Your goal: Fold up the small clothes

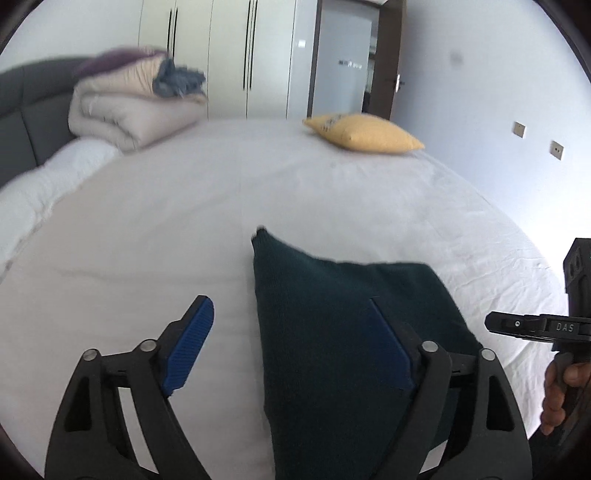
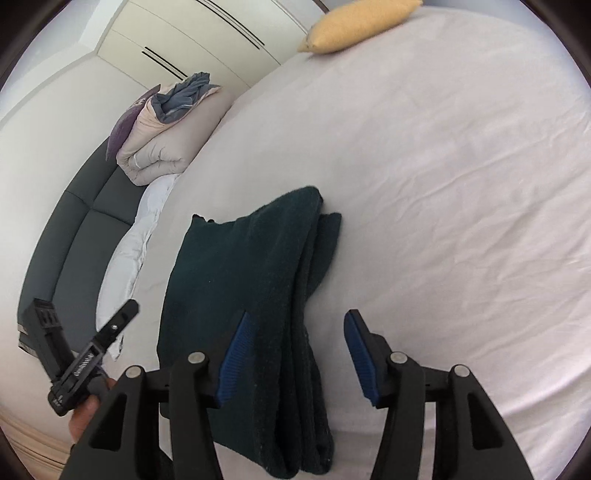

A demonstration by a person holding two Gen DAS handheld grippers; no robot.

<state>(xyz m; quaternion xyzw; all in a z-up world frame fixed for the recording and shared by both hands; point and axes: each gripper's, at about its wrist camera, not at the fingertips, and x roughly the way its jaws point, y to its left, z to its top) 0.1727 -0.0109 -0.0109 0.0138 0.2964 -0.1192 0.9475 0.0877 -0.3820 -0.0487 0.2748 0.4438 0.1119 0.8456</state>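
Both my grippers tilt down over the bed (image 2: 461, 166), left gripper (image 1: 295, 347) spread wide, right gripper (image 2: 295, 354) half spread; neither pinches anything. Between them lies the folded dark green garment (image 2: 240, 277), its layered edge running between the right pads.

Bright, even daylight; strong fisheye warp w/ dark corners; left view motion-blurred.

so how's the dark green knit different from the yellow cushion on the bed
The dark green knit lies flat, folded into layers; the yellow cushion is plump and stuffed. The knit sits close under both hand-held grippers, while the cushion rests at the bed's far edge near the wardrobe. The knit looks fuzzy and very dark, the cushion smooth and pale. Both rest on the white sheet, untouched.
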